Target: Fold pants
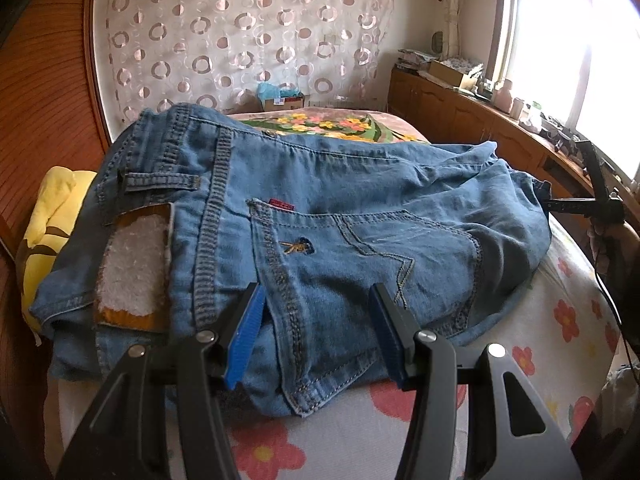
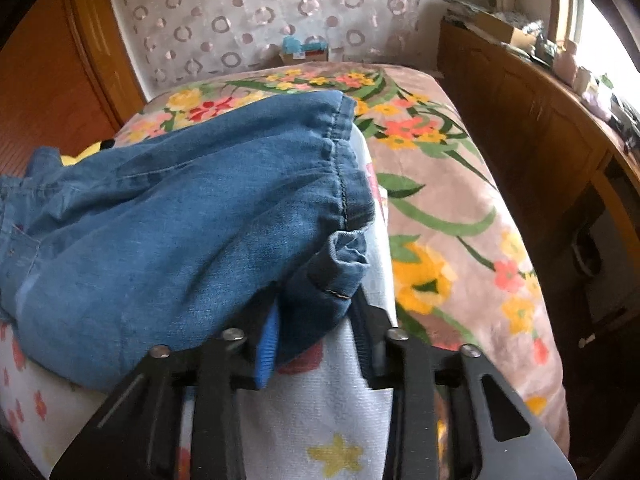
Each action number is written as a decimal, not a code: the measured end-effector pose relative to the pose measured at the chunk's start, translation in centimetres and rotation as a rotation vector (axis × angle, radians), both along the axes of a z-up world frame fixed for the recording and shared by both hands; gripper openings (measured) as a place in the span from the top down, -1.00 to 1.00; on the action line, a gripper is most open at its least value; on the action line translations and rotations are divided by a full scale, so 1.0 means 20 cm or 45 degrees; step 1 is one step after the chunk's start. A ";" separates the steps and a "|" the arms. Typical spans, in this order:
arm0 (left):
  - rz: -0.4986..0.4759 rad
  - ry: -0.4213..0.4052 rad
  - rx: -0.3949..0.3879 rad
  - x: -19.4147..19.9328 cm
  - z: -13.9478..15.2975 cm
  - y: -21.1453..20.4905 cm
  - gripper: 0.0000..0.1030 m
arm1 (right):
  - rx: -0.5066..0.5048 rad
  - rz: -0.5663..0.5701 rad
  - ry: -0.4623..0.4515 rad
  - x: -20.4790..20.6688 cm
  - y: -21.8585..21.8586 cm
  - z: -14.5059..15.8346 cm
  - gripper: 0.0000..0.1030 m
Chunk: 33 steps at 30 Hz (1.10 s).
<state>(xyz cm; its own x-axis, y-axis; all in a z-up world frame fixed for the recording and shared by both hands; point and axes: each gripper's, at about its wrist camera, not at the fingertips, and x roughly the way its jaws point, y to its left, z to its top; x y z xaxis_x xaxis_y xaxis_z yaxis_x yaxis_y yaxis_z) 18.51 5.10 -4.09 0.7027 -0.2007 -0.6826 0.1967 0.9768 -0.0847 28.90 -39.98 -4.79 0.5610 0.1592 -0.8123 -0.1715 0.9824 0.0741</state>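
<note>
Covering bed (image 2: 460,208): floral blanket (curtained wall (image 1: 240,32))

blue pants (image 1: 360,208) (denim), floral blanket (image 2: 440,200)

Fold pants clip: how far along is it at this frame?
Done: the jeans already lie doubled into a short stack on the floral sheet. In hand: the right gripper brackets a hem corner; the left gripper stands open over the back pocket. Left: a further fold and smoothing, probably.
</note>
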 end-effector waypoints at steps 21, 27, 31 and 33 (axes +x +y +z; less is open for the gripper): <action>0.284 0.003 0.025 -0.14 -0.06 0.46 -0.02 | -0.028 0.094 -0.141 -0.06 0.11 0.17 0.87; 0.278 0.014 0.019 -0.11 -0.11 0.45 -0.02 | -0.027 0.103 -0.164 -0.07 0.12 0.19 0.88; 0.241 -0.008 0.051 -0.11 -0.11 0.44 0.24 | -0.016 0.112 -0.183 -0.09 0.12 0.22 0.88; 0.227 -0.014 0.077 -0.11 -0.10 0.42 0.39 | -0.009 0.114 -0.196 -0.10 0.12 0.23 0.88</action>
